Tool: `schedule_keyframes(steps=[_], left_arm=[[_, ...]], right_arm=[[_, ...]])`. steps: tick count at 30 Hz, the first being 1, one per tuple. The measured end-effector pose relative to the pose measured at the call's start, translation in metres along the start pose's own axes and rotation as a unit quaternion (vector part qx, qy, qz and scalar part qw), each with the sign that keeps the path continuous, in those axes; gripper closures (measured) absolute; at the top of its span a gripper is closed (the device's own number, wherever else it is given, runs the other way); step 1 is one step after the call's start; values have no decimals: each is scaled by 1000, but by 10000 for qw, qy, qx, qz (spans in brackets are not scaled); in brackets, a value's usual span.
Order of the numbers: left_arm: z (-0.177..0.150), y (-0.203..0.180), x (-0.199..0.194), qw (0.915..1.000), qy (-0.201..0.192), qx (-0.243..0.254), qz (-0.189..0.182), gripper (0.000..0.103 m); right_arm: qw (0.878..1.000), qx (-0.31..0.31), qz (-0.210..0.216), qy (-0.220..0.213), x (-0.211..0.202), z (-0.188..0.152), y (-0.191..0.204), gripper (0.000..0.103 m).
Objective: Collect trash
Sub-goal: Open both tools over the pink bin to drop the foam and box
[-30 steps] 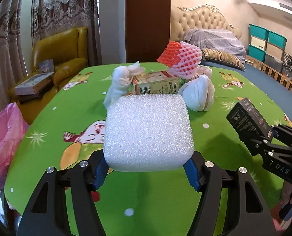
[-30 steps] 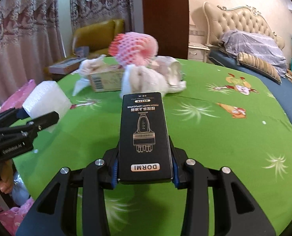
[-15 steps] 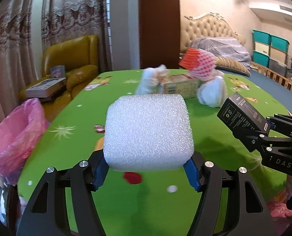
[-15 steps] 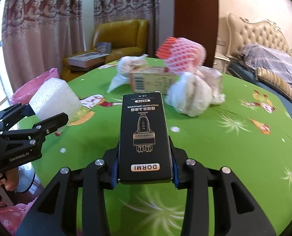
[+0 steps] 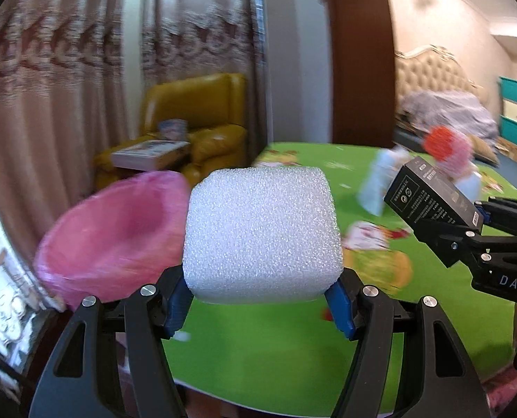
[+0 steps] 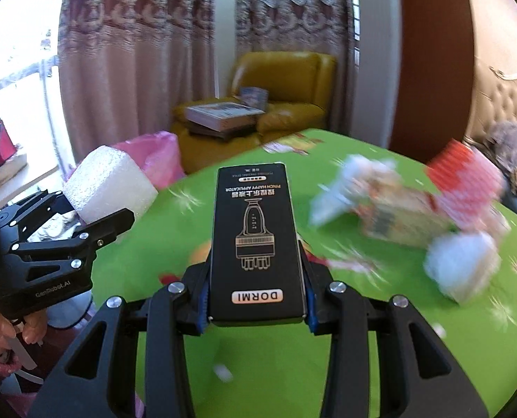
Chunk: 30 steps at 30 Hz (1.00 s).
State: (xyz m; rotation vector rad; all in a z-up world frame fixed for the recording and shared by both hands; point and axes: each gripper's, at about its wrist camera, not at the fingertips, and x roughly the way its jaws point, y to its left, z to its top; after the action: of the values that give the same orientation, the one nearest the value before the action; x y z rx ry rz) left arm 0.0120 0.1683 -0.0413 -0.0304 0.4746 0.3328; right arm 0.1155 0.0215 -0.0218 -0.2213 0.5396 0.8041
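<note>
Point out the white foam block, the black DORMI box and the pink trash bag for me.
white foam block (image 5: 261, 233), left wrist view, front face.
black DORMI box (image 6: 256, 244), right wrist view, printed top face.
pink trash bag (image 5: 119, 230), left wrist view, inner wall.

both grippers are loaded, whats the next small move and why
Probably carry the left gripper further over the pink trash bag before letting go: its white foam block is clamped but sits beside the bag's opening, above the green table edge, not over it.
</note>
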Motion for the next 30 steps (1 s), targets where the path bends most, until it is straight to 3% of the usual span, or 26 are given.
schedule_keyframes(steps=[11,19,28,30], left_arm=[[15,108,0,9932,-318,-448,1028,41],[26,171,33,9924,-185,-699,991,41],[29,212,73,9888,121,-977,1121,40],[30,221,73,9870,129,-1113,1151,40]], right_arm=[[9959,-469,744,-229,60,65,72,64],[9911,-692,1136,-113,113,109,112,64],[9879,-747,1355,66,161,127,137,62],[9873,-735,1406,67,165,132,138,40]])
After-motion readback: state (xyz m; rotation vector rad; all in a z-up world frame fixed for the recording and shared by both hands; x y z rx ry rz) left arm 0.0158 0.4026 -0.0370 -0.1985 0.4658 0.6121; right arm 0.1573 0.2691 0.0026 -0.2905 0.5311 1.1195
